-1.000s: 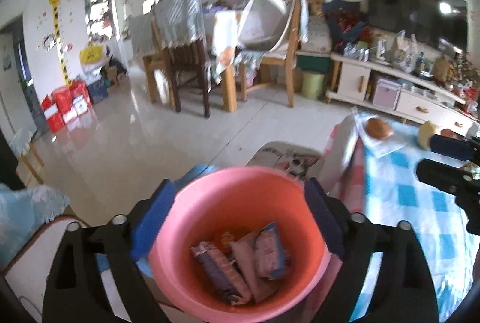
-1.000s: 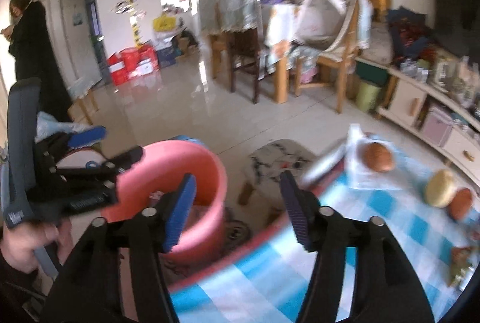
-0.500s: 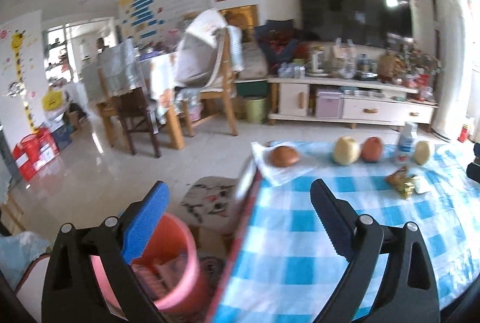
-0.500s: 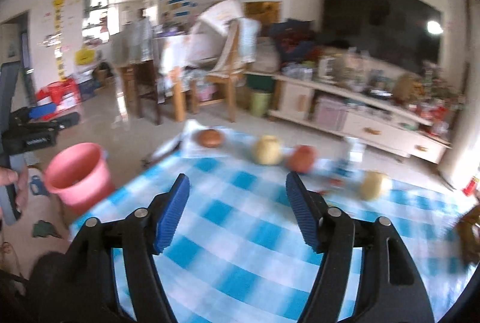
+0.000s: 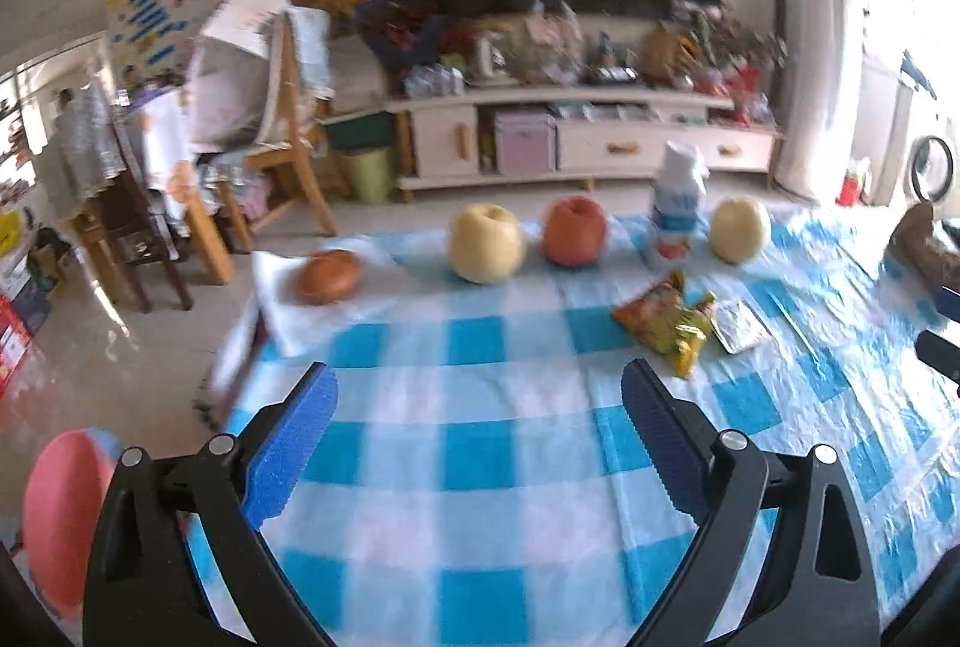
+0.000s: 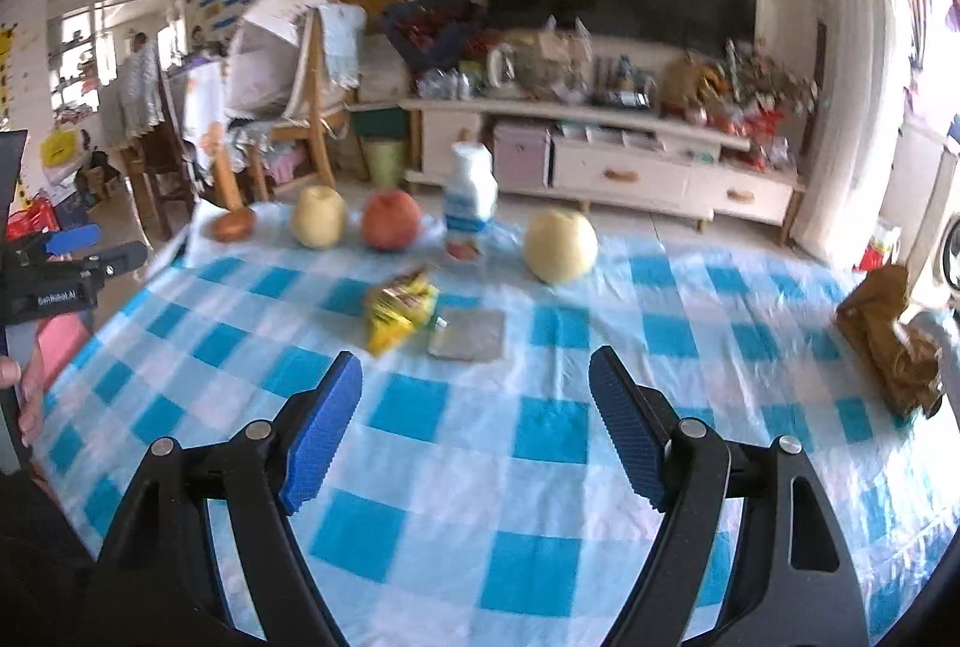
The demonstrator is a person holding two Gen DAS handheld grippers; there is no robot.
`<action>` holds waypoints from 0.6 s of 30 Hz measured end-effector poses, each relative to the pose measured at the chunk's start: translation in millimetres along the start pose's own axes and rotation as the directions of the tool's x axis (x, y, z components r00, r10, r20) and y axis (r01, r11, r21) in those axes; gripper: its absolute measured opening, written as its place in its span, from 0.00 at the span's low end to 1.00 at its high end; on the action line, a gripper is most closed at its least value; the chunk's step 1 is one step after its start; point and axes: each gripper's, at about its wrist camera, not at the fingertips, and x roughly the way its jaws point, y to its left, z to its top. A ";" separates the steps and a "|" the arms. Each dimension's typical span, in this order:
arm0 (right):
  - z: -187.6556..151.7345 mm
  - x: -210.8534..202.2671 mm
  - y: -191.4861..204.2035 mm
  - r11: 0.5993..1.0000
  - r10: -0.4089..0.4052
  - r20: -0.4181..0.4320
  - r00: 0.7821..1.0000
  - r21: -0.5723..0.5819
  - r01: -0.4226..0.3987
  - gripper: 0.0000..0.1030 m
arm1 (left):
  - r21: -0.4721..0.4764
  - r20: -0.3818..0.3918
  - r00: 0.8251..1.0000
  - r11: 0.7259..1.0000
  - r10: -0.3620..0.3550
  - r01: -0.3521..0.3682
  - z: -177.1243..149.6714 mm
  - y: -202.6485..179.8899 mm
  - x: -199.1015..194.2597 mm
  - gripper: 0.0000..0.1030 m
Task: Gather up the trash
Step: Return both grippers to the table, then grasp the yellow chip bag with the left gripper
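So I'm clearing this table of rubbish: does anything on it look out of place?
Yes. A crumpled yellow wrapper and a flat silver packet lie loose mid-table, in front of the fruit row and bottle. A crumpled brown bag sits near the right edge. Nothing looks spilled.

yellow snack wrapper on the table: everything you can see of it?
The wrapper is a crumpled yellow and orange foil-like snack bag with some green print, lying flat on the checked tablecloth, apparently empty. It sits in front of the red apple and the white bottle, clear of both. A flat silver packet lies right beside it, touching or nearly so. No gripper is on it.
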 end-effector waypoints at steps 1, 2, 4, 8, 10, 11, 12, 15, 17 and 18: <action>-1.4 5.2 -5.3 1.000 0.003 -0.012 1.000 0.007 -0.003 0.77 | 0.015 -0.005 1.000 1.000 -0.010 0.010 0.9 -14.8 12.4 0.92; -1.7 17.8 -10.6 1.000 0.010 -0.032 0.999 0.015 -0.010 0.77 | 0.028 -0.006 1.000 0.999 -0.015 0.015 2.7 -24.8 21.9 0.92; -1.6 31.8 -16.2 1.000 0.007 -0.058 0.998 0.011 -0.007 0.77 | 0.068 -0.010 1.000 0.997 -0.025 0.025 6.7 -49.2 43.1 0.92; -0.5 46.4 -20.1 1.000 0.009 -0.068 0.998 -0.012 -0.010 0.77 | 0.123 -0.030 0.998 0.991 -0.056 0.059 20.9 -93.5 88.1 0.92; -2.2 49.8 -20.8 1.000 0.017 -0.082 0.996 -0.011 -0.018 0.77 | 0.137 -0.042 0.998 0.989 -0.049 0.054 25.2 -110.3 110.1 0.92; -3.6 51.0 -21.3 1.000 0.015 -0.094 0.995 -0.012 -0.016 0.77 | 0.142 -0.057 0.997 0.989 -0.042 0.050 27.1 -116.7 121.0 0.92; -3.7 50.7 -21.9 1.000 0.015 -0.097 0.995 -0.014 -0.017 0.77 | 0.143 -0.071 0.997 0.989 -0.040 0.050 28.9 -121.4 129.5 0.92; -2.9 48.4 -21.9 1.000 0.019 -0.099 0.995 -0.020 -0.021 0.77 | 0.116 -0.110 0.993 0.992 -0.043 0.056 31.1 -129.2 149.1 0.92; -2.5 47.6 -21.8 0.999 0.032 -0.102 0.994 -0.016 -0.034 0.77 | 0.099 -0.130 0.990 0.992 -0.059 0.072 31.0 -135.3 158.4 0.92; -2.7 46.9 -21.2 0.999 0.038 -0.103 0.994 -0.014 -0.040 0.77 | 0.102 -0.129 0.990 0.992 -0.060 0.073 30.8 -138.5 160.2 0.92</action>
